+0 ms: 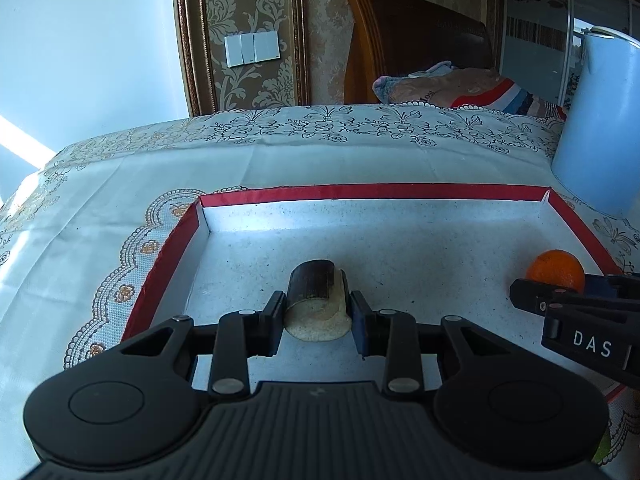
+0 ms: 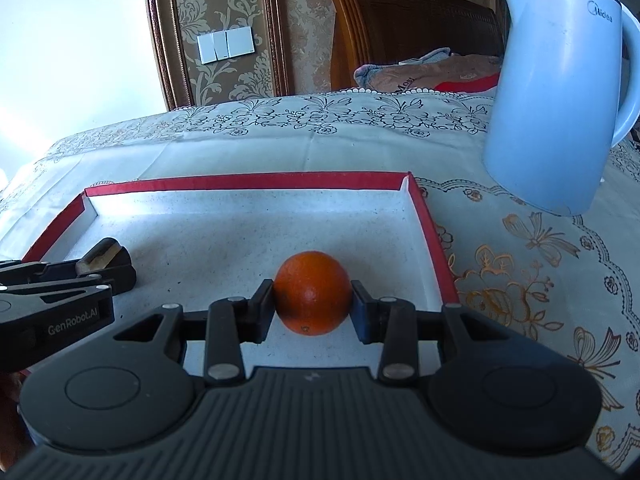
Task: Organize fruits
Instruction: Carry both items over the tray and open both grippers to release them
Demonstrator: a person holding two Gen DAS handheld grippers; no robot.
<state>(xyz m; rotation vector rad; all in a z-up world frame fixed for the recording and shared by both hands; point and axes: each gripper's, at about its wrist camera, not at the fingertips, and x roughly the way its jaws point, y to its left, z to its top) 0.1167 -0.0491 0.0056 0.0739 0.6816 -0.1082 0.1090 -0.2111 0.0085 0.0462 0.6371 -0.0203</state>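
Note:
A shallow white tray with a red rim (image 1: 372,191) (image 2: 248,182) lies on the patterned tablecloth. My left gripper (image 1: 318,314) is shut on a short dark-skinned cane piece with a pale cut end (image 1: 316,300), low over the tray floor; the piece also shows at the left in the right wrist view (image 2: 102,256). My right gripper (image 2: 313,306) is shut on an orange (image 2: 313,292), low over the tray's right part. The orange also shows in the left wrist view (image 1: 556,270), with the right gripper's fingers (image 1: 532,294) in front of it.
A light blue electric kettle (image 2: 556,92) (image 1: 600,128) stands on the tablecloth beyond the tray's right rim. Behind the table are a wooden headboard (image 1: 416,40), folded bedding (image 1: 452,88) and a wall with switches (image 1: 252,49).

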